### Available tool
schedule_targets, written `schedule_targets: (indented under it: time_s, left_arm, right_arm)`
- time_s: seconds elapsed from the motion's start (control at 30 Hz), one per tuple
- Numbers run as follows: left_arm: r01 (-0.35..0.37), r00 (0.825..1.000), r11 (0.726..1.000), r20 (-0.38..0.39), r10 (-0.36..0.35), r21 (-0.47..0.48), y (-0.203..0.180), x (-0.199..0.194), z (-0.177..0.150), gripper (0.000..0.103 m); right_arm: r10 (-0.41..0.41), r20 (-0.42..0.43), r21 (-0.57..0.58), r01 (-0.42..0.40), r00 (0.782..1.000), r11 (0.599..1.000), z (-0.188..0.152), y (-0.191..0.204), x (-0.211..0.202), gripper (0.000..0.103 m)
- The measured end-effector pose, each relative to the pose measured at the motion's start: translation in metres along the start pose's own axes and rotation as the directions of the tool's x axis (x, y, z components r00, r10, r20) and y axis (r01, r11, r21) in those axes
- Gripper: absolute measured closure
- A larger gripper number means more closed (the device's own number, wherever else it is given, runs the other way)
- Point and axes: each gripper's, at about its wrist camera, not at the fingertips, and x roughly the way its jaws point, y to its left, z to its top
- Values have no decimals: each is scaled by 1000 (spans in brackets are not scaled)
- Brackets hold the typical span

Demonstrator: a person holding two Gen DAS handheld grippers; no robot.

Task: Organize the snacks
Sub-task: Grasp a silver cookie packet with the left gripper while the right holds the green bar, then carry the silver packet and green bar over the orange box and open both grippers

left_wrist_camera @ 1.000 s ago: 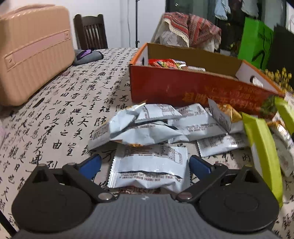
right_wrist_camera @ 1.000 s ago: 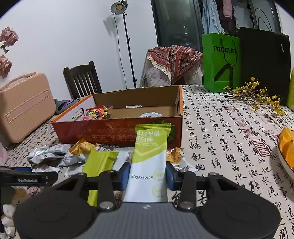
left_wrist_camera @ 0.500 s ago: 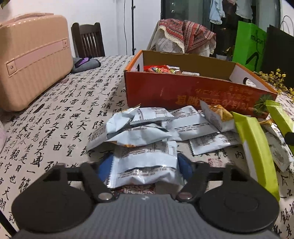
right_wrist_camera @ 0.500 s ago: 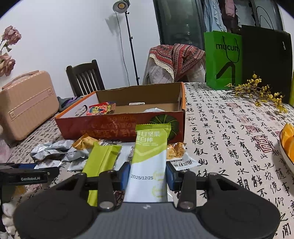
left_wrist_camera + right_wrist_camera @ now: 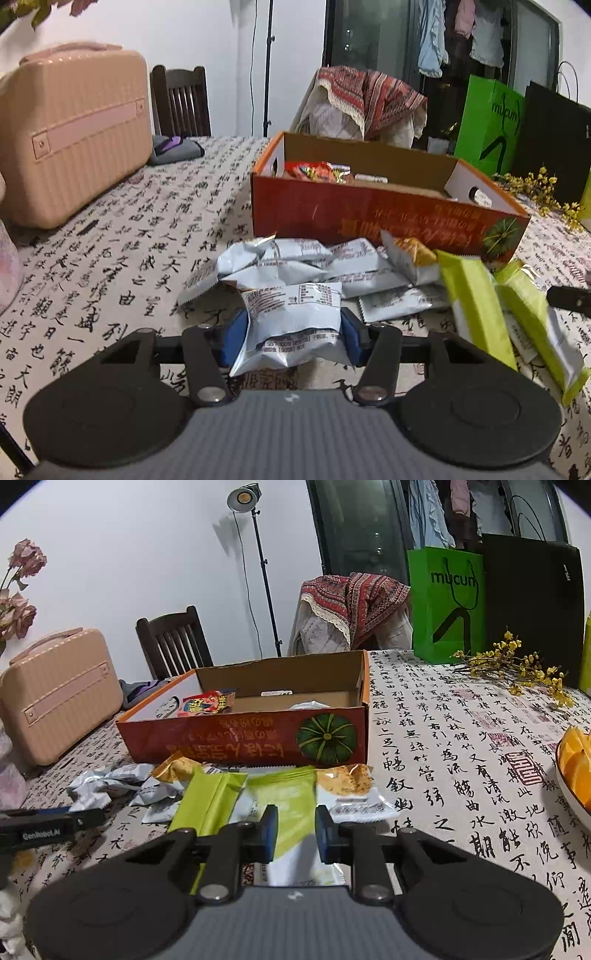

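Observation:
My left gripper (image 5: 293, 334) is shut on a silver snack packet (image 5: 293, 321) and holds it just above the table, in front of a pile of silver packets (image 5: 295, 264). My right gripper (image 5: 295, 830) is shut on a green and white bar packet (image 5: 291, 812), held above the table. A second green packet (image 5: 207, 805) lies to its left. The open orange cardboard box (image 5: 388, 218) stands behind the pile, also in the right wrist view (image 5: 240, 738), and holds a red snack bag (image 5: 207, 703). An orange-topped packet (image 5: 347, 779) lies by the box.
A pink suitcase (image 5: 70, 129) stands at the left of the table. A bowl of orange slices (image 5: 576, 768) is at the right edge. Yellow flower sprigs (image 5: 517, 664), a green bag (image 5: 447, 602) and a black bag (image 5: 535, 605) stand at the back right.
My left gripper has closed on the silver packet and lifted it slightly. My right gripper has closed tighter on the green bar, which now tilts forward and down.

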Motion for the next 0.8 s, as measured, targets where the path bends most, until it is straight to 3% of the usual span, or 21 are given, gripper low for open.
schedule_targets:
  time_s: [0.2, 0.33, 0.43, 0.63, 0.8]
  left_arm:
    - [10, 1000, 1000, 29, -10, -2, -1, -12, 2, 50]
    - [15, 999, 1000, 48, -15, -2, -1, -20, 1, 50]
    - [20, 998, 1000, 56, -20, -1, -1, -23, 1, 50]
    - [31, 997, 1000, 67, -31, -3, -1, -27, 1, 50]
    - [35, 997, 999, 70, -34, -9, -1, -28, 2, 50]
  right_arm:
    - [3, -14, 7, -3, 1000, 1000, -3, 0, 0, 79]
    - [1, -36, -11, -2, 999, 1000, -7, 2, 0, 62]
    - [1, -59, -18, -2, 998, 1000, -11, 3, 3, 59]
    - [-1, -99, -39, -3, 995, 999, -14, 6, 14, 56]
    - [5, -93, -50, -9, 996, 999, -17, 6, 13, 65]
